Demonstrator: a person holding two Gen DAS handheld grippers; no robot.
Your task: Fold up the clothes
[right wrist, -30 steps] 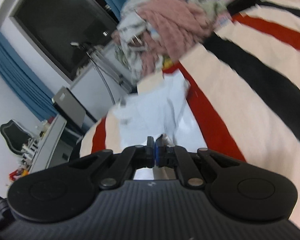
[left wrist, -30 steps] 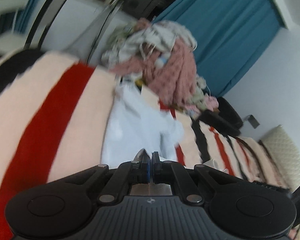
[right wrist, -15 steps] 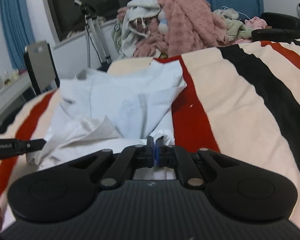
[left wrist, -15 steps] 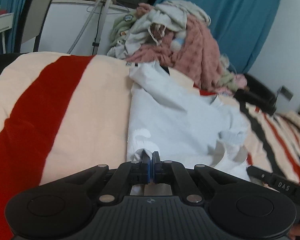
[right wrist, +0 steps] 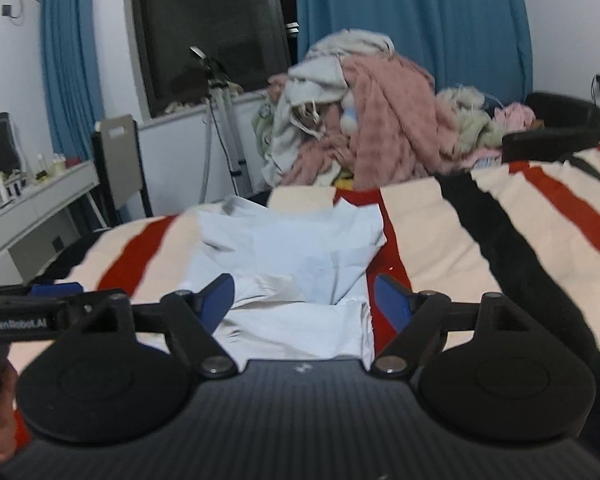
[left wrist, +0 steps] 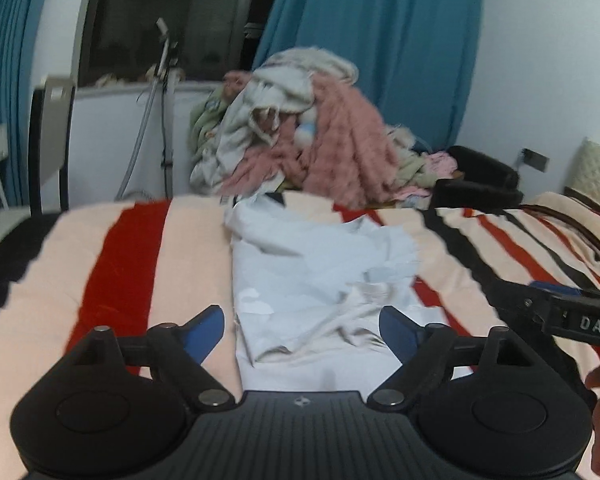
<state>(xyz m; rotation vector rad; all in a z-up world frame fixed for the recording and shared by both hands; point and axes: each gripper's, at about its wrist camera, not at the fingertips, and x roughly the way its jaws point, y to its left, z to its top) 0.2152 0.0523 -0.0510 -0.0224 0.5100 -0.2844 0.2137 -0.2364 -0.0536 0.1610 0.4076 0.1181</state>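
Item: pale blue garment (left wrist: 300, 276), loosely laid on striped bed (left wrist: 148, 248); both pairs of jaws spread wide, holding nothing.

Detail: Left gripper (left wrist: 302, 330) and right gripper (right wrist: 304, 300) hover at the garment's near hem, one toward each side. Cloth lies rumpled, a flap doubled over mid-body, far edge near the heap of unfolded laundry (left wrist: 300, 136). Risks, as judged: a pinch taken here may catch one layer only, or the bunched flap, so the fold comes out crooked; uneven pulls between hands would skew the hem; soft bedding gives under pressure, letting the blanket be nipped along with the cloth.
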